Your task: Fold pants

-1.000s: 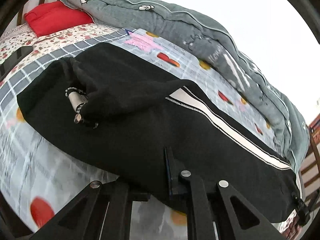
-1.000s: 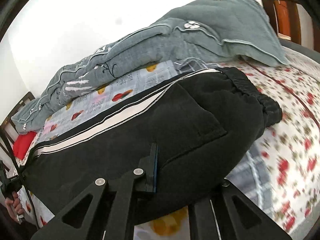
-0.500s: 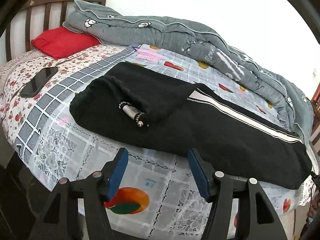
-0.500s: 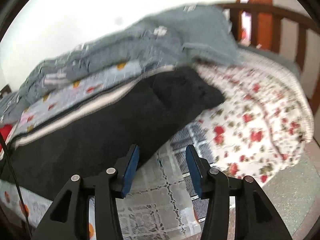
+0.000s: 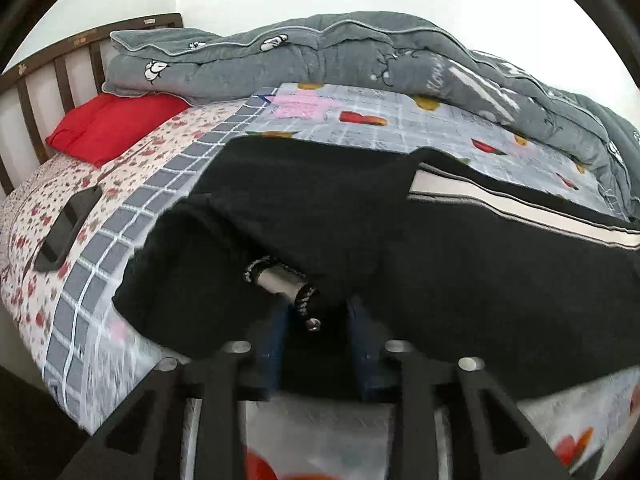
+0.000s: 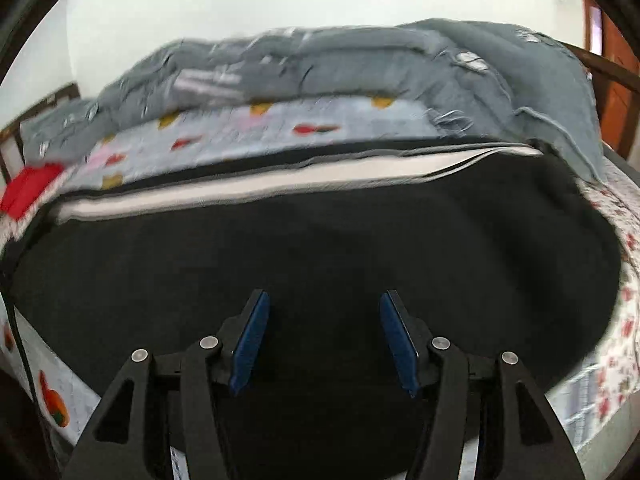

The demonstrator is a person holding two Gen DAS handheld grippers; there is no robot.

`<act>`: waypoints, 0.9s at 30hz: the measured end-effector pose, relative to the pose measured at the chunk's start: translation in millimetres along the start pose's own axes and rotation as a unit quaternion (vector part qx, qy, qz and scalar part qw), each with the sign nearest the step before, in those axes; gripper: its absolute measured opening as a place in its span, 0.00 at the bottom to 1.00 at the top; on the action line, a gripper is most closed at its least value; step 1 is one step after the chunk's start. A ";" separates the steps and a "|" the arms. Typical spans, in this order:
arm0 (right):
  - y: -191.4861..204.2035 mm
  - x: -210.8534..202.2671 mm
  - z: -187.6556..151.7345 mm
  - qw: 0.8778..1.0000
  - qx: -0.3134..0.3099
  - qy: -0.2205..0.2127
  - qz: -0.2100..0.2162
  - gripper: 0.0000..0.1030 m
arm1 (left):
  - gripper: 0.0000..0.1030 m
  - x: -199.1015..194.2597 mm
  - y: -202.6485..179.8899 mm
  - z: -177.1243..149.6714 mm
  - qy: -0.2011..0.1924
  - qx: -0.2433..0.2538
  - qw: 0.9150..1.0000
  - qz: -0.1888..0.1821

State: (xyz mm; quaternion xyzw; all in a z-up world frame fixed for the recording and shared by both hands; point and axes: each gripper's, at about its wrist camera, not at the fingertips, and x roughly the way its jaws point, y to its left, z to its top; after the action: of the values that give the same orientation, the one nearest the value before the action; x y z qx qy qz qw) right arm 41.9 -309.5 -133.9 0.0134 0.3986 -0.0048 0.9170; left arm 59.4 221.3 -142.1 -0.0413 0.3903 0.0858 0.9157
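Black pants [image 5: 440, 264] with a white side stripe [image 5: 520, 216] lie lengthwise across the bed, one end folded over near a drawstring with a silver tip [image 5: 280, 280]. My left gripper [image 5: 316, 336] is open, its blue pads straddling the near edge of the pants just below the drawstring. In the right wrist view the same pants [image 6: 320, 248] fill the middle. My right gripper [image 6: 324, 340] is open with its blue pads [image 6: 250, 340] low over the black cloth near its front edge. The view is blurred.
A grey quilt [image 5: 360, 64] is heaped along the far side of the bed. A red pillow [image 5: 112, 124] lies by the wooden headboard [image 5: 48, 64]. A dark phone [image 5: 68, 232] lies on the flowered sheet at left. The bed's near edge [image 6: 592, 400] drops off below.
A second ago both grippers were shut on the pants. They let go and pulled back. Now both have moved in again, open, over the near edge of the pants.
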 end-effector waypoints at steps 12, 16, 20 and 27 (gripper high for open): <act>12.3 16.4 3.1 1.000 -0.023 0.006 -0.009 0.57 | 0.15 25.9 48.2 103.2 -0.075 -0.059 0.994 0.058; 13.3 15.6 2.4 1.000 -0.021 0.004 -0.012 0.57 | 0.42 38.8 59.1 111.1 -0.065 -0.086 0.993 0.050; 14.2 16.1 3.2 1.000 -0.021 0.007 -0.015 0.57 | 0.66 45.2 52.1 106.6 -0.073 -0.046 0.992 0.092; 11.8 12.8 9.2 0.999 -0.029 0.030 -0.006 0.57 | 0.64 89.8 60.2 124.7 -0.005 -0.044 0.998 0.052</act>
State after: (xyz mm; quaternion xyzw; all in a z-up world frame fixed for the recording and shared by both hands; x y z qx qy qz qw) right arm 57.7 -297.9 -136.7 -0.0155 0.4257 0.0018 0.9047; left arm 197.4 309.5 -121.1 -0.0610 0.3829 0.1508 0.9094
